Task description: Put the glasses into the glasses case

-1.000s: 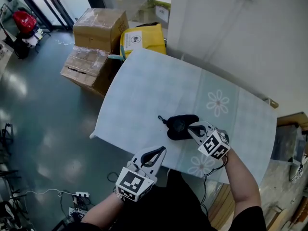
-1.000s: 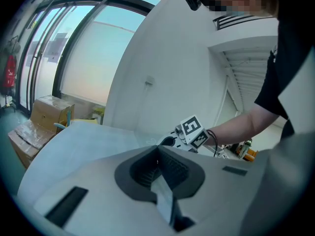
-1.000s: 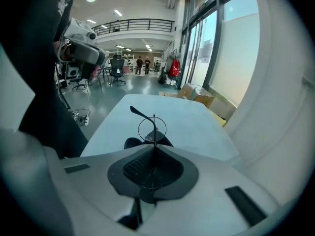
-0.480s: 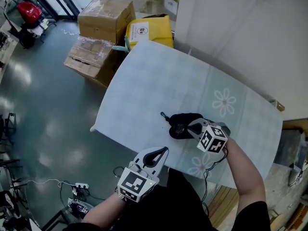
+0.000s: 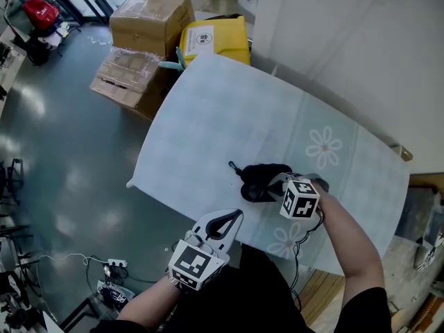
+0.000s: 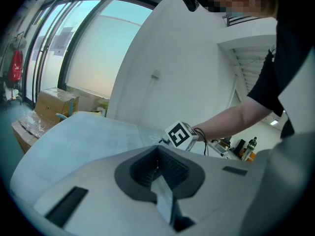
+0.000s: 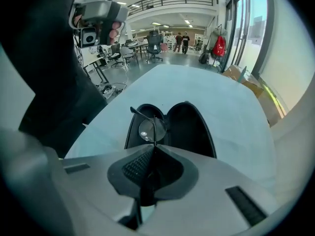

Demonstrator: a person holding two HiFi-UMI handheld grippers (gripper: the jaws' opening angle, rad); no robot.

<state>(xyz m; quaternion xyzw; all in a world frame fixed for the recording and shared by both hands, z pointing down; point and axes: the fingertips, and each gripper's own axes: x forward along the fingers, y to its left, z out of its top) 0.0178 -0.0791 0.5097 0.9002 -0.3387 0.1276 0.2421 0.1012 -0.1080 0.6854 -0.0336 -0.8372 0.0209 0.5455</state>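
One open black clamshell case (image 5: pixel 258 180) holds one wire-rimmed glasses (image 7: pixel 146 130), lens visible only in right gripper view; my right gripper (image 7: pixel 154 149) pinches their frame, left gripper (image 6: pixel 158 157) closed, empty.

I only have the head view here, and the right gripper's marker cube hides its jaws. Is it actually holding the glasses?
Observer: Yes. In the right gripper view, the right gripper is shut on the glasses by their thin frame.
Operator: Is the case open?
Observer: Yes, the black glasses case lies open, both shells facing up; a lens sits over the shell at that view's left.
Operator: And the left gripper?
Observer: The left gripper has its jaws together with nothing between them.
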